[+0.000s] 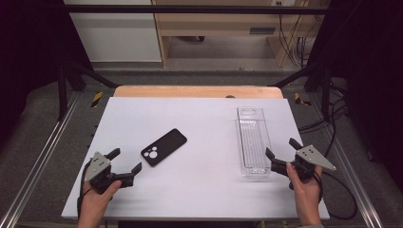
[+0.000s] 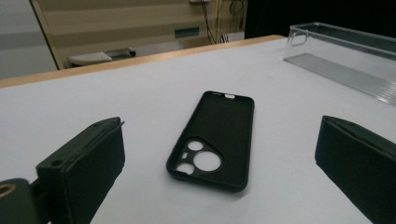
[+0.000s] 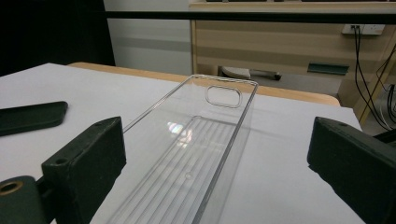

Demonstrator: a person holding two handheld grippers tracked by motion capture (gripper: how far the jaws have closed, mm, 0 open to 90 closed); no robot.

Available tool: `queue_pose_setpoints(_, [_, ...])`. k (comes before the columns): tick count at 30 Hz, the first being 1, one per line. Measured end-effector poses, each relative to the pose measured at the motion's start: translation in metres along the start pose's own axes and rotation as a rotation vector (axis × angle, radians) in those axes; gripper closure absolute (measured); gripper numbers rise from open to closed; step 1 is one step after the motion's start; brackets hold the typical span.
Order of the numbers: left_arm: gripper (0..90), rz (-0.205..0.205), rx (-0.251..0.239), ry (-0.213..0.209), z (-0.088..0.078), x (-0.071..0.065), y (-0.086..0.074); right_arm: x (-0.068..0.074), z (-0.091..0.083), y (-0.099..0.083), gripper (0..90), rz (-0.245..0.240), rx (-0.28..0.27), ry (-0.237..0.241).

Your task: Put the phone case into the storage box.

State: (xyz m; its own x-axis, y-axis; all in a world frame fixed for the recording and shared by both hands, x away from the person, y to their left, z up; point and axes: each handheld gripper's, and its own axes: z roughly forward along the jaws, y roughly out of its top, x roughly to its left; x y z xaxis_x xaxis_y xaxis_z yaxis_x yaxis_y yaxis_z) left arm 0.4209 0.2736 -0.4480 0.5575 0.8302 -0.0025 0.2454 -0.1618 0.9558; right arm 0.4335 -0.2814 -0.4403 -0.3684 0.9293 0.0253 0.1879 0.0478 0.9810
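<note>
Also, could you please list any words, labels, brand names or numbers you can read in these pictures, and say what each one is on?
No readable text anywhere.
Black phone case: plain, with camera cut-outs and no brand mark that I can make out.
Clear plastic tray: bare ribbed floor, with no label.
White table: no markings.
Small dark plate on the wooden furniture behind: too small and blurred to tell whether it carries writing.

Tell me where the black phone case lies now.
In the high view, the black phone case lies left of centre on the white table, just beyond the left hand-held gripper.
</note>
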Motion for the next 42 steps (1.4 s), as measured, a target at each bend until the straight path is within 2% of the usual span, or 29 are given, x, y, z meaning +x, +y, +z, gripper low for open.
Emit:
queue_pose_setpoints(3, [1.8, 0.01, 0.027, -0.012, 0.009, -0.005, 0.001, 0.0, 0.0, 0.0, 4.6, 0.002, 0.0, 0.0])
queue_pose_setpoints(4, [1.9, 0.034, 0.061, -0.024, 0.018, -0.01, 0.001, 0.0, 0.0, 0.0, 4.6, 0.001, -0.002, 0.005])
queue_pose_setpoints(6, [2.2, 0.051, 0.096, -0.031, 0.026, -0.013, 0.0, 0.001, 0.0, 0.0, 4.6, -0.002, -0.001, 0.009])
queue_pose_setpoints(9, [2.7, 0.061, 0.124, -0.035, 0.033, -0.014, -0.001, 0.001, 0.0, -0.001, 4.6, -0.004, 0.002, 0.012])
queue_pose_setpoints(10, [3.0, 0.061, 0.155, -0.041, 0.04, -0.015, -0.002, 0.002, 0.0, 0.0, 4.6, -0.003, -0.001, 0.012])
queue_pose_setpoints(11, [3.3, 0.061, 0.155, -0.041, 0.04, -0.015, -0.002, 0.002, 0.0, 0.0, 4.6, -0.004, -0.002, 0.012])
queue_pose_setpoints(14, [4.4, 0.073, 0.218, -0.033, 0.054, -0.014, 0.002, 0.002, 0.0, 0.0, 4.6, -0.002, -0.002, 0.012])
queue_pose_setpoints(20, [8.3, 0.076, 0.241, -0.005, 0.068, -0.01, 0.01, 0.002, 0.0, -0.001, 4.6, 0.0, -0.001, 0.014])
queue_pose_setpoints(21, [18.2, 0.075, 0.238, 0.01, 0.071, -0.009, 0.013, 0.002, 0.0, -0.001, 4.6, 0.002, -0.001, 0.015])
queue_pose_setpoints(23, [24.2, 0.083, 0.246, 0.027, 0.075, -0.009, 0.015, 0.002, 0.0, -0.001, 4.6, 0.003, 0.0, 0.016])
queue_pose_setpoints(25, [36.4, 0.092, 0.241, 0.036, 0.077, -0.009, 0.015, 0.002, 0.0, -0.001, 4.6, 0.005, 0.0, 0.017])
queue_pose_setpoints(28, [50.5, 0.097, 0.261, 0.022, 0.084, -0.011, 0.017, 0.002, 0.0, -0.001, 4.6, 0.004, -0.001, 0.019])
queue_pose_setpoints(29, [50.5, 0.093, 0.269, 0.016, 0.087, -0.011, 0.017, 0.002, 0.0, -0.001, 4.6, 0.004, 0.0, 0.02])
queue_pose_setpoints(30, [60.0, 0.082, 0.289, -0.002, 0.092, -0.012, 0.018, 0.003, 0.0, -0.001, 4.7, 0.005, 0.002, 0.022])
queue_pose_setpoints(33, [72.4, 0.08, 0.316, -0.023, 0.102, -0.014, 0.019, 0.003, 0.001, -0.001, 4.7, 0.008, -0.002, 0.025])
queue_pose_setpoints(37, [84.8, 0.073, 0.348, -0.04, 0.111, -0.017, 0.018, 0.003, 0.001, 0.0, 4.7, 0.007, -0.005, 0.027])
queue_pose_setpoints(38, [87.3, 0.086, 0.369, -0.041, 0.117, -0.02, 0.018, 0.003, 0.001, 0.0, 4.7, 0.006, -0.008, 0.028])
queue_pose_setpoints(40, [89.6, 0.102, 0.387, -0.038, 0.123, -0.022, 0.018, 0.003, 0.0, 0.0, 4.7, 0.008, -0.011, 0.028])
queue_pose_setpoints(42, [90.0, 0.099, 0.394, -0.036, 0.128, -0.023, 0.018, 0.003, 0.0, 0.0, 4.7, 0.011, -0.011, 0.028])
